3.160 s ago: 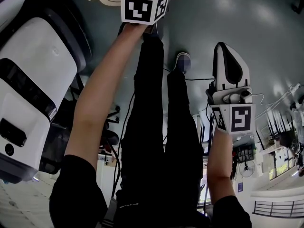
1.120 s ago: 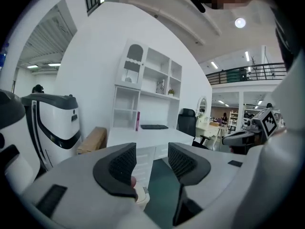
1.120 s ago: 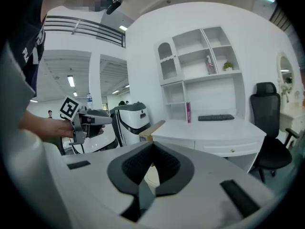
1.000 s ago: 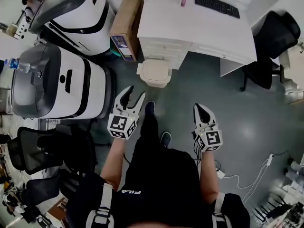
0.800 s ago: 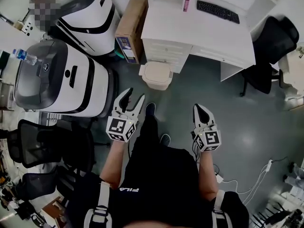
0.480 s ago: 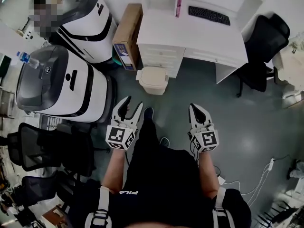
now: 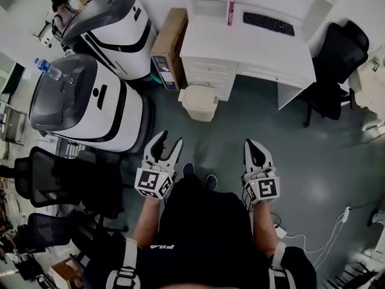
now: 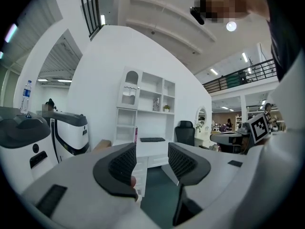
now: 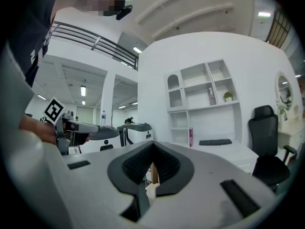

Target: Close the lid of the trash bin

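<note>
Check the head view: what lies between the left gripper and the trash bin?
Nothing. In the head view only bare dark floor separates the left gripper from the trash bin, which stands by the white desk.

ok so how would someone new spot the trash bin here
Find the white desk with the black keyboard on it. On the dark floor before its drawers, right of the cardboard box, stands the trash bin. It is the only small cream tub there, lid flat on top.
</note>
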Tool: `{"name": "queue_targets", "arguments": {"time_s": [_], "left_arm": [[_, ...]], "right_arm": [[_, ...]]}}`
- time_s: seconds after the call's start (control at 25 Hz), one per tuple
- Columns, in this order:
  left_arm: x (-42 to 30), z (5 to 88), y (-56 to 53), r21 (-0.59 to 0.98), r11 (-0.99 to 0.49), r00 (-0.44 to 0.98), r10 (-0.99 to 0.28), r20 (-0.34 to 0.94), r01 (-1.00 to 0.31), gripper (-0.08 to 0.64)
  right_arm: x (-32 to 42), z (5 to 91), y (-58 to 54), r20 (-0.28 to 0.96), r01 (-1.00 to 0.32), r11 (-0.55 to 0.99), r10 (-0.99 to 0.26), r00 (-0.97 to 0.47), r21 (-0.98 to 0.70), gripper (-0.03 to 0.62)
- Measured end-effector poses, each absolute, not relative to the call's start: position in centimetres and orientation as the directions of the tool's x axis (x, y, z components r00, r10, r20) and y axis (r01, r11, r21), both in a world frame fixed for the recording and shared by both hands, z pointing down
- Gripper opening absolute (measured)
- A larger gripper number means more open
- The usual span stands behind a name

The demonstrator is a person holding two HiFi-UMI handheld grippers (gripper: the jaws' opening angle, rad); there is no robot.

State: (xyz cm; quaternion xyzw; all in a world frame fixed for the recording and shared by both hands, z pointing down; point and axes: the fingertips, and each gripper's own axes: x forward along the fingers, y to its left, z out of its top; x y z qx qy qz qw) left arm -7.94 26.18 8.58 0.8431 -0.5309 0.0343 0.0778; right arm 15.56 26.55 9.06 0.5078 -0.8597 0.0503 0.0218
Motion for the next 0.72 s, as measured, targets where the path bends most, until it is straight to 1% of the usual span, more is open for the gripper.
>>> {"name": "queue_targets", "arguments": {"time_s": [0.16,0.32,0.48,0.72], "left_arm": [[-8.6,8.4,26.9,0.063,-0.429,0.434,-0.889,0.144,-0.901,0.213],[-9.9,8.8,27.8,0.070,-0.433,0.439,-0.884,0.161,-0.899,0.213],[-11.1,8.4,27.4,0.081,-0.433,0.441,-0.887,0.141,-0.898,0.213],[-12.4,7.9,26.3,0.073,-0.472,0.478,-0.869,0.127,-0.878,0.213]], "right_arm": [[14.5,9.6,26.8,0.102,-0.880,0.470,-0.874,-0.475,-0.067,0.003],[12.9,9.0,26.8,0.098,-0.876,0.477,-0.871,-0.482,-0.065,0.003],[11.7,8.7,26.1,0.092,-0.879,0.475,-0.874,-0.478,-0.052,0.003],[9.7,8.5,25.9,0.096,-0.888,0.457,-0.883,-0.460,-0.049,0.003]]}}
